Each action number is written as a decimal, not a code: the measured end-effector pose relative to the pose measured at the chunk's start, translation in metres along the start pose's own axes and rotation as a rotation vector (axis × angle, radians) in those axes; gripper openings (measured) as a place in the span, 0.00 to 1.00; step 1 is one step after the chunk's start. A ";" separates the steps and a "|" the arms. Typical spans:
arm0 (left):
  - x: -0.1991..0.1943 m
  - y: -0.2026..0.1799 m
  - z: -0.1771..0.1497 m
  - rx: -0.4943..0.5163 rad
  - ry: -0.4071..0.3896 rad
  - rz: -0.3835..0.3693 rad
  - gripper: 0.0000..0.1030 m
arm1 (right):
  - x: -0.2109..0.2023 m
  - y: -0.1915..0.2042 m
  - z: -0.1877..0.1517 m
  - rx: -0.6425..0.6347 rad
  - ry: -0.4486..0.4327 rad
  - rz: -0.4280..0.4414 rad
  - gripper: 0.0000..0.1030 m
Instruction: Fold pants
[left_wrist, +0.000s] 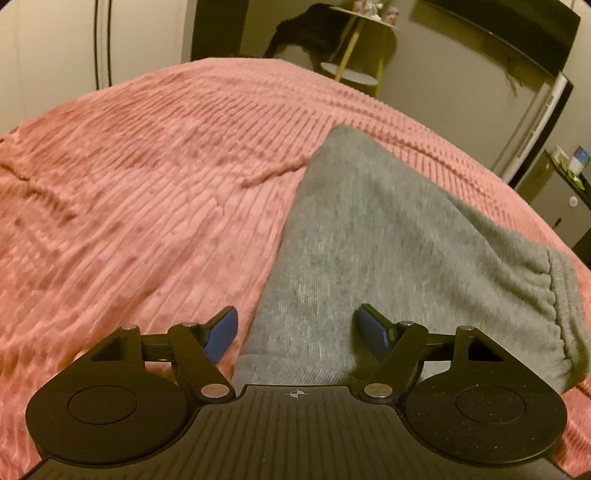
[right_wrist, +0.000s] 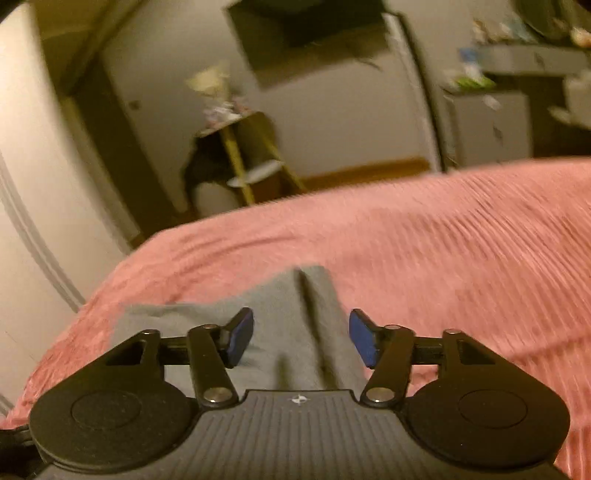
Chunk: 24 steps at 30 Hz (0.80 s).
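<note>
Grey sweatpants (left_wrist: 369, 240) lie on a pink ribbed bedspread (left_wrist: 147, 184). In the left wrist view their gathered elastic band (left_wrist: 554, 295) is at the right and the fabric narrows toward the far end. My left gripper (left_wrist: 297, 332) is open above the near edge of the pants, holding nothing. In the right wrist view the grey pants (right_wrist: 295, 325) lie just ahead, with a dark crease down the middle. My right gripper (right_wrist: 301, 338) is open over them and empty. This view is blurred.
Beyond the bed stands a small side table with yellow legs (left_wrist: 354, 48) with dark cloth draped on it. A dark wall screen (left_wrist: 509, 33) hangs at the right. A cabinet with small items (left_wrist: 569, 173) is at the far right. A white door (right_wrist: 29, 184) is left.
</note>
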<state>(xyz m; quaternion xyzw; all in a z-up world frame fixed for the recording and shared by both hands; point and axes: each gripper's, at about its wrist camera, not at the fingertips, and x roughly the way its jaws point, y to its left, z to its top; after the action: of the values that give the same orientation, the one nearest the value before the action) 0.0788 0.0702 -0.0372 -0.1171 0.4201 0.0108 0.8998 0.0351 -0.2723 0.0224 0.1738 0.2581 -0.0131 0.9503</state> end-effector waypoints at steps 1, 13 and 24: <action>0.000 0.000 0.000 0.002 0.002 0.000 0.75 | 0.007 0.007 0.002 -0.034 0.005 0.016 0.33; 0.002 -0.004 -0.001 0.026 0.030 0.022 0.72 | 0.087 0.047 -0.033 -0.441 0.076 -0.033 0.17; 0.007 0.015 0.001 -0.085 0.078 -0.055 0.71 | 0.047 0.049 -0.044 -0.380 0.114 0.036 0.35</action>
<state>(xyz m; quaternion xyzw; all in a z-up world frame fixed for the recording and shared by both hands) 0.0826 0.0839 -0.0452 -0.1668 0.4508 -0.0008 0.8769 0.0596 -0.2083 -0.0204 -0.0037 0.3061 0.0626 0.9499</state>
